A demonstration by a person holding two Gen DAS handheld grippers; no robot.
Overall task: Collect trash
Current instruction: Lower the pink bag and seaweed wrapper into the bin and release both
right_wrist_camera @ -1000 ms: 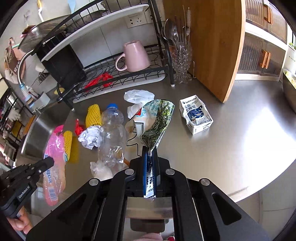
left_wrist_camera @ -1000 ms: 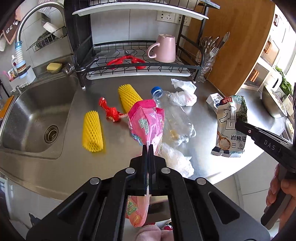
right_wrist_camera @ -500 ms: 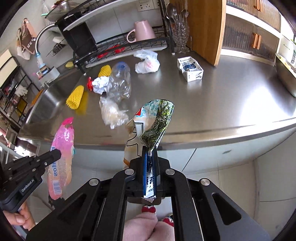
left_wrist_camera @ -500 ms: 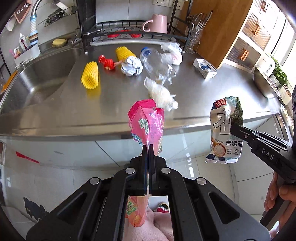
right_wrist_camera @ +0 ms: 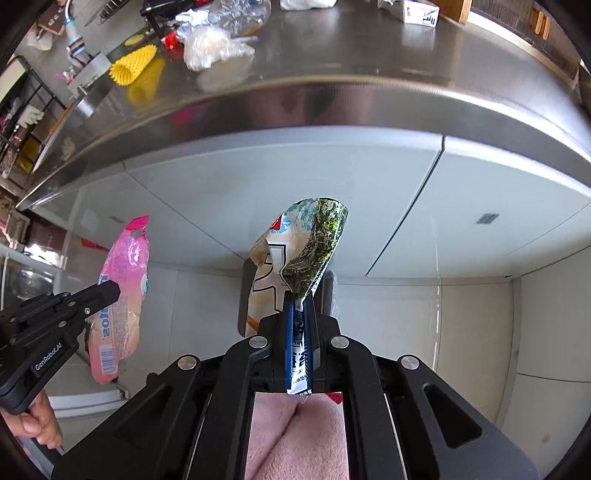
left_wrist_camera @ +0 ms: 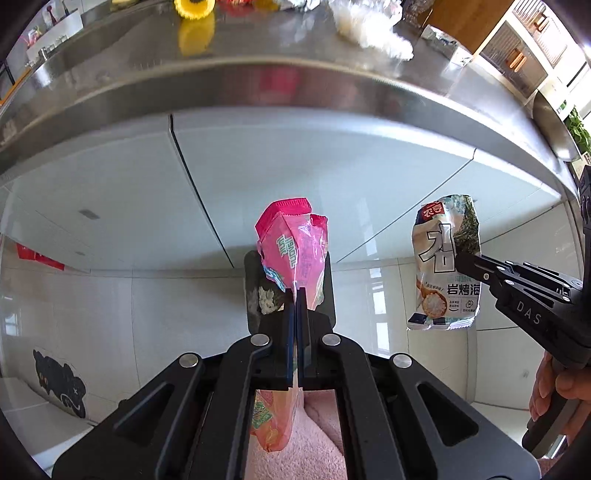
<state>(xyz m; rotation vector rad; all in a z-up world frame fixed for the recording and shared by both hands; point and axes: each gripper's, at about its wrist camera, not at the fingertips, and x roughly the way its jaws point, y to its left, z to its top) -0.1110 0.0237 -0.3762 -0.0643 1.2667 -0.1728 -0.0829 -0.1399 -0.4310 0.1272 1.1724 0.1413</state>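
My left gripper [left_wrist_camera: 295, 291] is shut on a pink snack bag [left_wrist_camera: 293, 247], which sticks up from the jaws below the counter's edge. A dark bin [left_wrist_camera: 251, 291] with scraps inside shows just behind the bag. My right gripper [right_wrist_camera: 299, 295] is shut on a seaweed snack bag [right_wrist_camera: 314, 243], white and green, held over the same dark bin [right_wrist_camera: 243, 295]. Each wrist view also catches the other hand's load: the seaweed bag [left_wrist_camera: 447, 266] at the right, the pink bag [right_wrist_camera: 123, 291] at the left.
The steel counter's front edge [left_wrist_camera: 295, 81] runs overhead, with white cabinet doors [left_wrist_camera: 110, 192] beneath. On the counter lie a yellow foam net [right_wrist_camera: 133, 68], a clear plastic bag [right_wrist_camera: 214, 46], a crushed bottle [right_wrist_camera: 240, 11] and a small carton [right_wrist_camera: 417, 11]. Pale floor tiles [left_wrist_camera: 147, 314] surround the bin.
Both grippers have dropped from above the countertop to below its front edge, still gripping their bags. The bin has come into view behind the bags.
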